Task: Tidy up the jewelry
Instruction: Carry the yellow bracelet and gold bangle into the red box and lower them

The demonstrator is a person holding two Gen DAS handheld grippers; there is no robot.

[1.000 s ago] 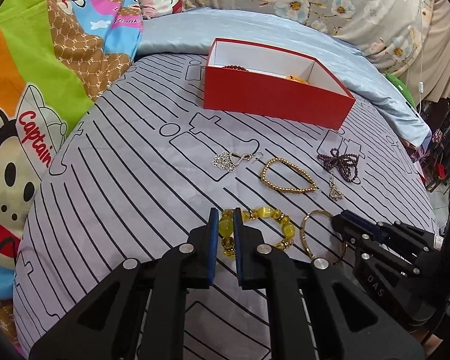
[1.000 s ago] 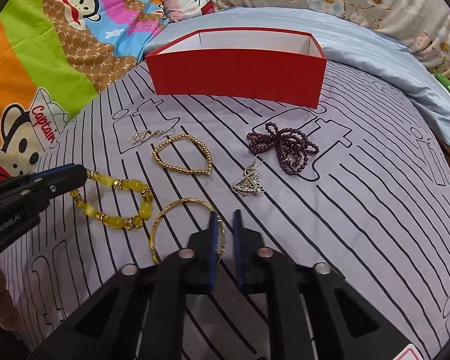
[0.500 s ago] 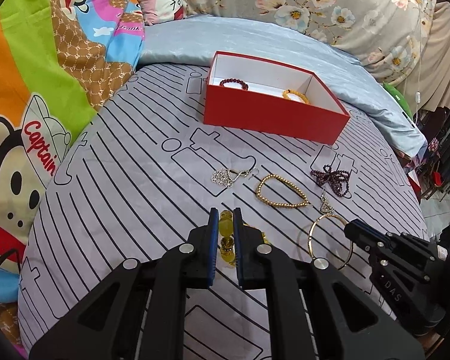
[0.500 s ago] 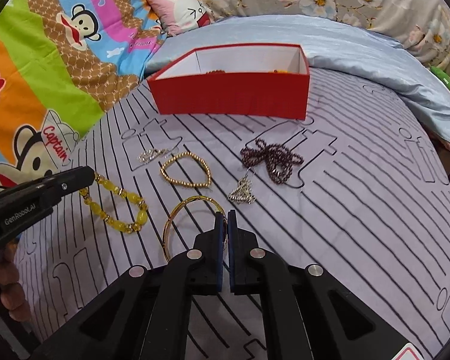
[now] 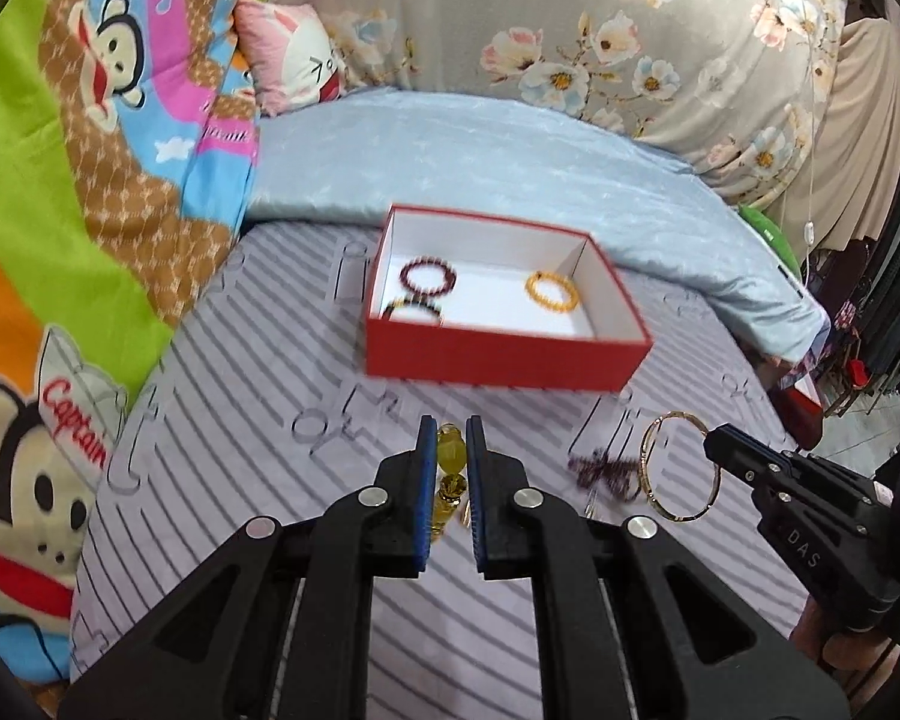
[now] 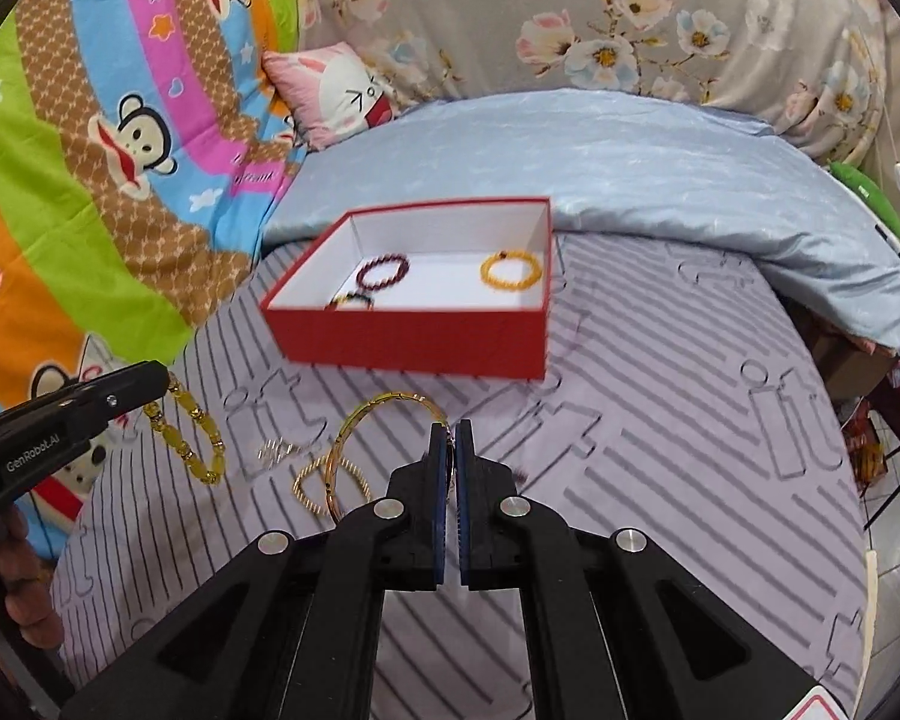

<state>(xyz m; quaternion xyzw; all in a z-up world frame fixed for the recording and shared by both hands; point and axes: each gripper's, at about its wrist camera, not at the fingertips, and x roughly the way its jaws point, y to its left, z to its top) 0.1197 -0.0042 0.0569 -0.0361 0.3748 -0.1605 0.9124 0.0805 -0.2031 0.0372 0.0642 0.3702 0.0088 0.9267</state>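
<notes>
My left gripper (image 5: pixel 450 433) is shut on the yellow bead bracelet (image 5: pixel 452 461), lifted above the striped bedspread; the bracelet hangs from the left gripper in the right wrist view (image 6: pixel 192 441). My right gripper (image 6: pixel 449 438) is shut on the gold bangle (image 6: pixel 363 420), also lifted; the bangle shows in the left wrist view (image 5: pixel 678 468). The open red box (image 5: pixel 498 354) lies ahead and holds a dark red bead bracelet (image 5: pixel 429 276), an orange bead bracelet (image 5: pixel 551 291) and a dark bracelet (image 5: pixel 414 309). The red box also shows in the right wrist view (image 6: pixel 414 342).
On the bedspread lie a gold bead bracelet (image 6: pixel 315 480), a silver piece (image 6: pixel 273 450) and a purple bead string (image 5: pixel 600 471). A blue quilt (image 5: pixel 510 156), a pink pillow (image 5: pixel 294 60) and cartoon bedding (image 5: pixel 90 150) lie behind the box. The bed edge is at the right.
Both grippers have lifted and moved toward the red box, the left carrying the yellow bead bracelet, the right carrying the gold bangle off the bedspread.
</notes>
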